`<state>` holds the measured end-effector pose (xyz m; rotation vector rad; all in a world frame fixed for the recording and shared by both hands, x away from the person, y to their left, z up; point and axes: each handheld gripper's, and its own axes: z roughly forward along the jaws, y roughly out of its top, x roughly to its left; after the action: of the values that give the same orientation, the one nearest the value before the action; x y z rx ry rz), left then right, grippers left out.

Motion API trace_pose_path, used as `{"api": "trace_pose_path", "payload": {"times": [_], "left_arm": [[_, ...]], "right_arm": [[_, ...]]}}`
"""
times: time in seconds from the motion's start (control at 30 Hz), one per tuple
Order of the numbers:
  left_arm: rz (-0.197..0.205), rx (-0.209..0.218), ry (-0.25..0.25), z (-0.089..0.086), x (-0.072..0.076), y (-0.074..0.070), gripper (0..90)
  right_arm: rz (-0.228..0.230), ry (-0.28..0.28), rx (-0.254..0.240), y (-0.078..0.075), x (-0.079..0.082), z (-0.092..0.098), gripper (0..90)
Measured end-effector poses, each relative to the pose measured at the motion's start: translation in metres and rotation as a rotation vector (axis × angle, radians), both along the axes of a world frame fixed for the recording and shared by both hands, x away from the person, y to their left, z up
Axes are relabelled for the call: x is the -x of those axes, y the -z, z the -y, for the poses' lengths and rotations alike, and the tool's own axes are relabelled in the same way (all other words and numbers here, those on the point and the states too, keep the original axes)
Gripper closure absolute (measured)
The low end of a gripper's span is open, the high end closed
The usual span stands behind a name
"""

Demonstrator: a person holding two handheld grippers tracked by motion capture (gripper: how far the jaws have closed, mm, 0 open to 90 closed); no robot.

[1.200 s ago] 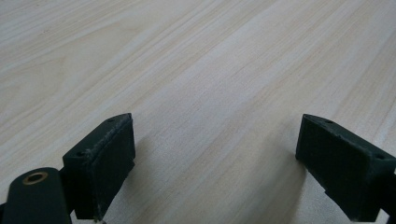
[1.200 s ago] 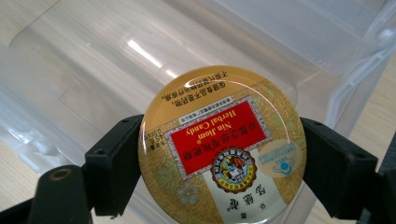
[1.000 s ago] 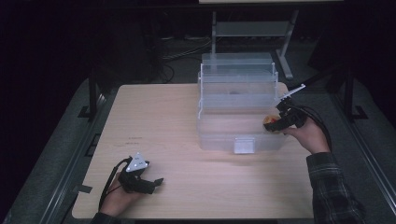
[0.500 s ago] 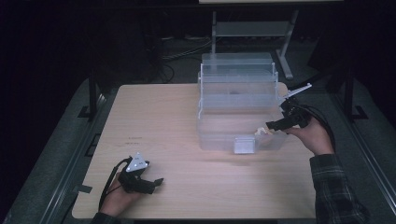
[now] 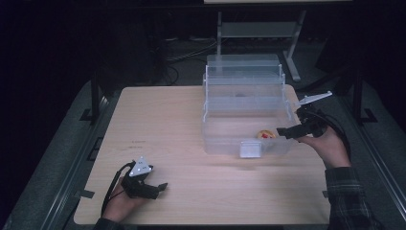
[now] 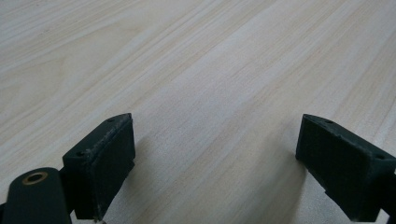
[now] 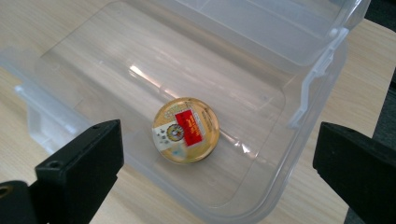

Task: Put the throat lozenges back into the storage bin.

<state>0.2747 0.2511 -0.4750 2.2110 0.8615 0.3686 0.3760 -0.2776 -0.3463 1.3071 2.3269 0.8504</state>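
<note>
Here 1 round gold tin (image 7: pixel 186 129) lies inside 1 clear plastic box (image 5: pixel 246 108) at frame centre-right; the right hand-held gripper (image 5: pixel 287 132) gapes wide above it, while the left hand-held gripper (image 5: pixel 155 188) rests wide on the tabletop (image 5: pixel 163 124).

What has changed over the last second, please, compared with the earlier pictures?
The right gripper swung down toward the clear box, and now stands open with the round tin lying loose on the box floor. The left gripper stayed resting open on the table.

Tin (image 7: pixel 186 130) inside box (image 5: pixel 249 112) on table (image 5: pixel 163 124) right half; left gripper (image 5: pixel 160 188) near front-left
</note>
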Motion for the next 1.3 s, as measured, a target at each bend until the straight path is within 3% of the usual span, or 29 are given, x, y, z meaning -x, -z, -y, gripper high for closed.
{"api": "trace_pose_path", "payload": {"times": [0.67, 1.3], "left_arm": [[0.002, -0.001, 0.001, 0.000, 0.000, 0.000, 10.9], [0.002, 0.002, -0.002, 0.000, 0.001, 0.000, 11.0]], "right_arm": [[0.021, 0.012, -0.034, 0.018, 0.037, 0.015, 1.5], [0.039, 0.028, -0.061, 0.052, 0.066, 0.023, 1.5]]}}
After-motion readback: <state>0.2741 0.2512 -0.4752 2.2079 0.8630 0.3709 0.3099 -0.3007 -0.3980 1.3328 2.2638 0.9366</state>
